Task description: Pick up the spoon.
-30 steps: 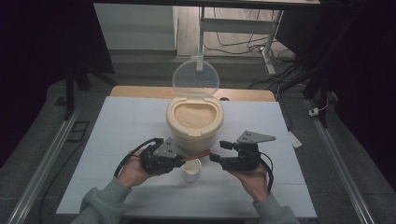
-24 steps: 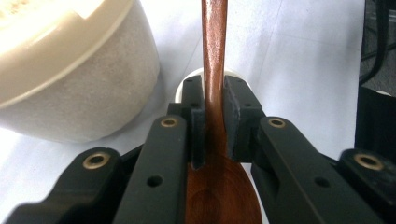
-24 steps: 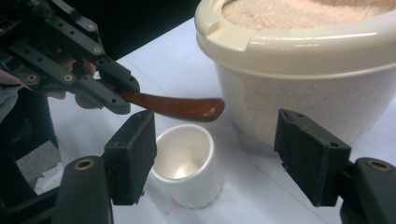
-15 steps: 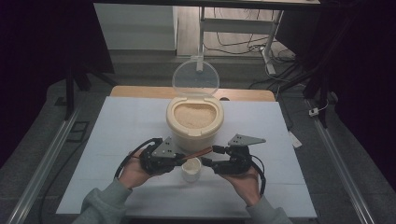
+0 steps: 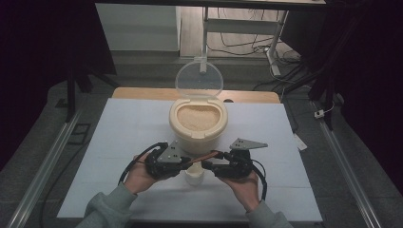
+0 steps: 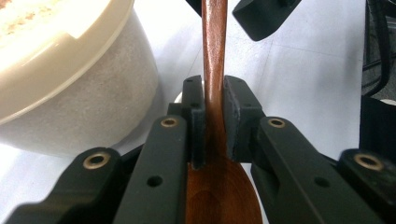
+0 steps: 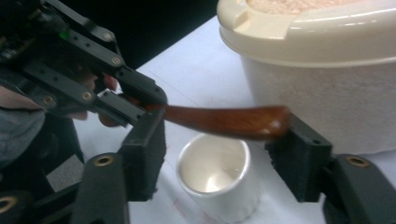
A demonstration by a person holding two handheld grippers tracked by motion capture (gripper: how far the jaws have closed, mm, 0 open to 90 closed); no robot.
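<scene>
Wooden spoon (image 6: pixel 214 93) pinched in left gripper (image 6: pixel 214 116); right gripper (image 7: pixel 219 140) just closing around handle, not pressing. Handover under way. Scooping rice from cooker (image 5: pixel 198 124) into small cup (image 7: pixel 217 175) not begun.

We wear grey-green knitted sleeves (image 5: pixel 107 209) with ribbed cuffs. Our left claw (image 5: pixel 190 163) and right claw (image 5: pixel 207 165) are matte black, with brass-coloured pivot screws (image 6: pixel 169 122) and small bolt holes. Each carries a grey three-cornered plate (image 5: pixel 248 144) and trails a black cable (image 5: pixel 261 176).
</scene>
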